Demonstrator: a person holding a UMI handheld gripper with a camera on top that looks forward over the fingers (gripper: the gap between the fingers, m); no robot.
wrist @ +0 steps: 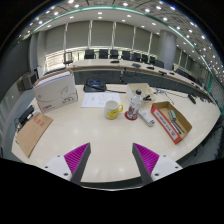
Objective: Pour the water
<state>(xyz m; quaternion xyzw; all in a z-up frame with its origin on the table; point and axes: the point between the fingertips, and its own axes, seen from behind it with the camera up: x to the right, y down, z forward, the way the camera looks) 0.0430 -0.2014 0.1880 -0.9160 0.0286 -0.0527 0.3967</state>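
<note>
A yellow mug [114, 109] stands on the pale table [100, 140], well beyond my fingers. Right beside it, to its right, is a clear bottle [134, 105] with a red base and red top, upright. My gripper [112, 160] is open, its two magenta pads [76, 157] spread wide with only bare tabletop between them. Nothing is held. The mug and bottle are far ahead of the fingertips, roughly centred between them.
A white box-like device [55, 91] sits at the left, a brown cardboard sheet [33, 133] near the left edge, a white paper [95, 99] behind the mug, and a red open box [171, 120] at the right. Desks and chairs [120, 62] fill the room behind.
</note>
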